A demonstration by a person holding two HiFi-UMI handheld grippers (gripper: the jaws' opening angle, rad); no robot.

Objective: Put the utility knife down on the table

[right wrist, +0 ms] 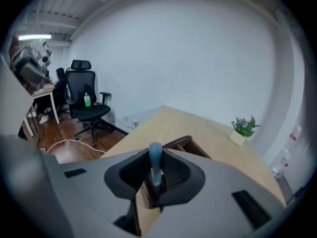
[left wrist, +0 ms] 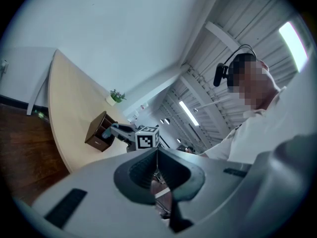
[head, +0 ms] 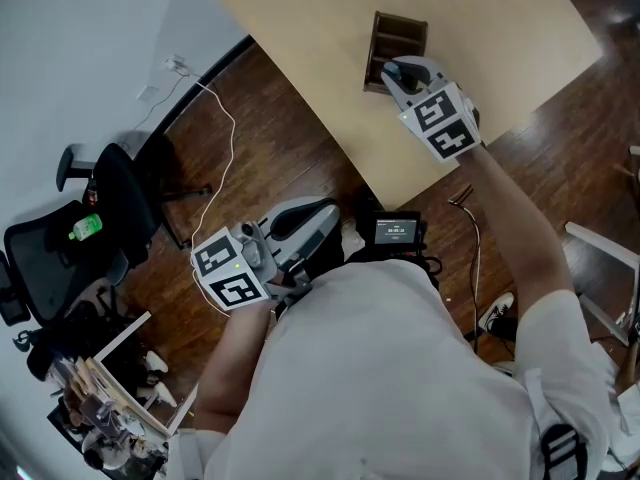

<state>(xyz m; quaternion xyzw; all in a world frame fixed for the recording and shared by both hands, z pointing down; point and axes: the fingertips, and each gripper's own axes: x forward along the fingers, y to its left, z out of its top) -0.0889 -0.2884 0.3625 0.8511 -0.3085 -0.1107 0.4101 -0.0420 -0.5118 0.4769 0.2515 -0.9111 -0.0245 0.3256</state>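
Observation:
My right gripper [head: 388,71] hangs over the pale wooden table [head: 300,28], right at a dark brown wooden organiser box [head: 398,38]. It is shut on a blue-grey utility knife [right wrist: 155,163], which stands upright between the jaws in the right gripper view, with the box [right wrist: 190,145] just behind it. My left gripper [head: 330,216] is held close to the person's body, off the table, over the wood floor. Its jaws [left wrist: 157,161] meet in a line with nothing between them. The left gripper view shows the box [left wrist: 99,132] far off on the table.
A black office chair [head: 100,218] carrying a green bottle [head: 87,226] stands on the floor at the left, with a white cable [head: 215,168] trailing beside it. A small potted plant [right wrist: 242,128] sits at the table's far side. Cluttered shelving [head: 100,388] fills the lower left.

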